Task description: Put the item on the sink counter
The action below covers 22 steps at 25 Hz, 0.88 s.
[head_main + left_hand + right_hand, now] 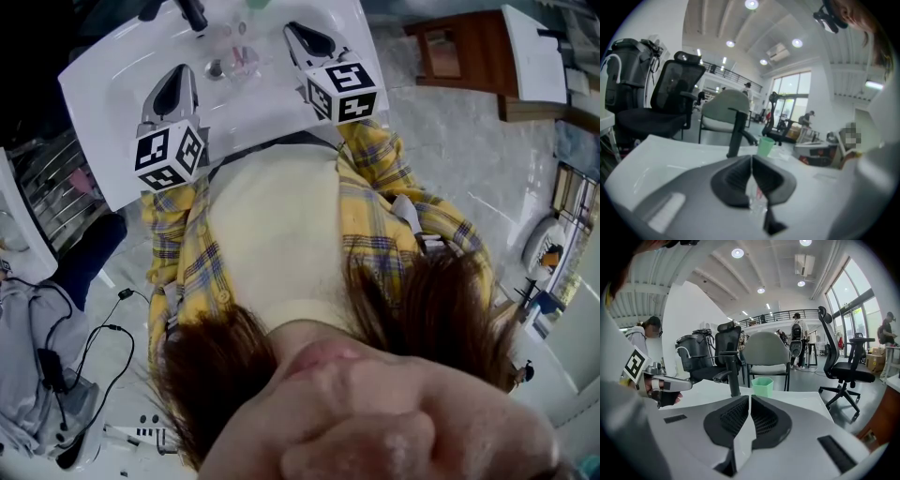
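Setting: a white sink counter [101, 105] seen from above, with a sunken basin [267, 94]. A black faucet [192, 14] stands at the far edge, and a green cup [762, 386] sits just to its right.
Item: a small clear object [240, 60] with a reddish mark lies in the basin, just right of the drain [216, 67]. It sits between the two claws and is not on the flat counter top.
Left claw [178, 75]: hovers over the left part of the basin, its jaws pressed together at the tips. In the left gripper view the clear object shows in the gap behind the tips. It probably lies beneath the jaws rather than in their grip, but the view is too poor to be sure.
Right claw [292, 30]: hovers over the right part of the basin with its jaws pressed together and nothing between them. It is clear of the item.
Done so far: nothing that shows, since the item is low in the basin.
Left to do, as judged: spread a claw, close it on the item, lift the item out of the basin, set it on the flat rim and release it.
Progress: early, at the approach stage.
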Each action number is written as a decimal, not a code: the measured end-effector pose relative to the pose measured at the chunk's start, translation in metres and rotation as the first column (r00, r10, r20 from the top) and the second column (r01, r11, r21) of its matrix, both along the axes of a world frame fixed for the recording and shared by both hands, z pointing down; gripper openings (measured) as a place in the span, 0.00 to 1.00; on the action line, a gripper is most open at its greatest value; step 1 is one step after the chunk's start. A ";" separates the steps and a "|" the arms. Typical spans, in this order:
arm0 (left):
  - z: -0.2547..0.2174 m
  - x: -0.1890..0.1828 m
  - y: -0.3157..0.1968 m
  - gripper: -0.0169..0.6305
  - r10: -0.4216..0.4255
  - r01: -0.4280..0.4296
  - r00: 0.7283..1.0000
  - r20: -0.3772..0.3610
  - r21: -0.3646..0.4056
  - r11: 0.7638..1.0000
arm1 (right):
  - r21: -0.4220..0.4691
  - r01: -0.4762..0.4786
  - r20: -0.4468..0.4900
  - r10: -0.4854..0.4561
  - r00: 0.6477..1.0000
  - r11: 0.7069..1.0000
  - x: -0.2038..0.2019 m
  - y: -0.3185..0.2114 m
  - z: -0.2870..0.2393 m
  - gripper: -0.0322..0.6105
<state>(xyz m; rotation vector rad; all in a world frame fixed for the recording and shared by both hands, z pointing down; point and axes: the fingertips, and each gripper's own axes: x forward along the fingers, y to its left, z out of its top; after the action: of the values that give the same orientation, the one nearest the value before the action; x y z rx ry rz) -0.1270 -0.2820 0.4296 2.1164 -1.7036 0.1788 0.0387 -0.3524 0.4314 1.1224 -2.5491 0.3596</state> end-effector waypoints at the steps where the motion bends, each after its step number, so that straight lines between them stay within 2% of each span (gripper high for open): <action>1: -0.001 0.000 0.001 0.04 0.001 -0.001 1.000 0.001 0.001 1.000 | 0.000 0.000 0.000 0.000 1.000 1.000 0.000 0.001 -0.001 0.09; 22: -0.002 0.007 0.005 0.04 0.018 -0.018 1.000 0.010 -0.004 1.000 | -0.040 0.014 0.015 -0.013 1.000 0.999 -0.003 0.015 -0.004 0.07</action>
<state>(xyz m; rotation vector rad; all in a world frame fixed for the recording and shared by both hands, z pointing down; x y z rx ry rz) -0.1198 -0.2773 0.4271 2.1324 -1.6886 0.1979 0.0355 -0.3371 0.4271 1.0911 -2.5492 0.4150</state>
